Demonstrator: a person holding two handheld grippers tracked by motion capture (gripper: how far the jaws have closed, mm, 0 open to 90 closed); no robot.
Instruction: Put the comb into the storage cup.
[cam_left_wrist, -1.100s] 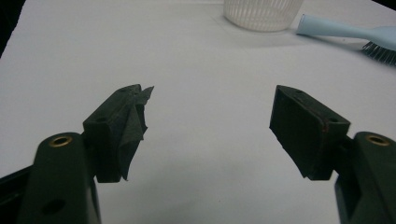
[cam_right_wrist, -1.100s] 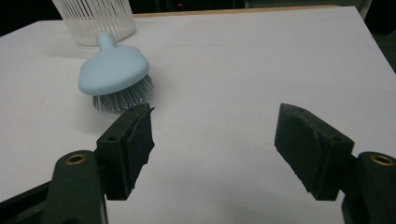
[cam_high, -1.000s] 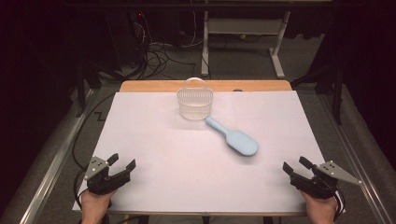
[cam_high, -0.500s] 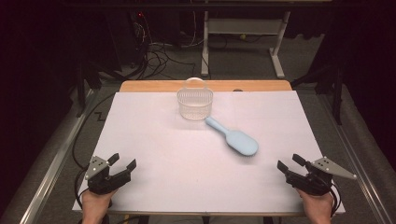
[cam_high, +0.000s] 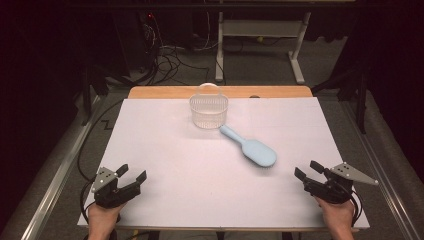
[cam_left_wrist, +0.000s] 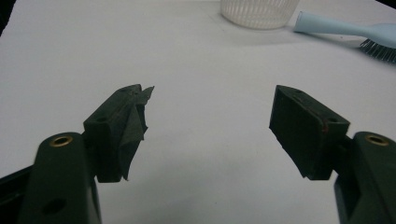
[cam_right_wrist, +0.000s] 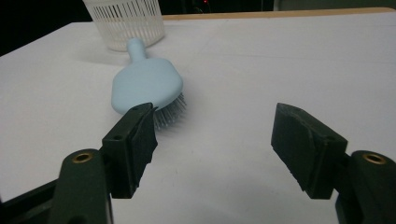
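**Desk:** On the white table top (cam_high: 165, 150), what is in play?

**Photographer:** A pale blue hairbrush (cam_high: 250, 147) lies bristles down near the middle, its handle pointing at a clear ribbed basket (cam_high: 208, 111) and its tip just beside the basket's wall. The head faces the person's right, which leaves its broad back as the nearest thing to the right gripper (cam_high: 306, 171).

**Desk:** And the claws?

**Photographer:** Both are spread with nothing between them. The left gripper (cam_high: 131, 173) rests at the near left corner of the table, well apart from brush and basket; in the left gripper view its pads (cam_left_wrist: 303, 128) frame bare table, with the basket (cam_left_wrist: 259, 11) and brush handle (cam_left_wrist: 336, 28) far up the frame. It looks parked, out of the way.

**Desk:** The right one?

**Photographer:** Near the right front edge, aimed at the brush. In the right gripper view the brush head (cam_right_wrist: 147, 86) sits just past the left-hand pad (cam_right_wrist: 135, 140), off centre, so the jaws are not yet lined up around it.

**Desk:** Your read?

**Photographer:** Probably a reach for the brush is being set up, the basket being the likely place for it. The handle is the slimmer hold, but it lies on the far side.
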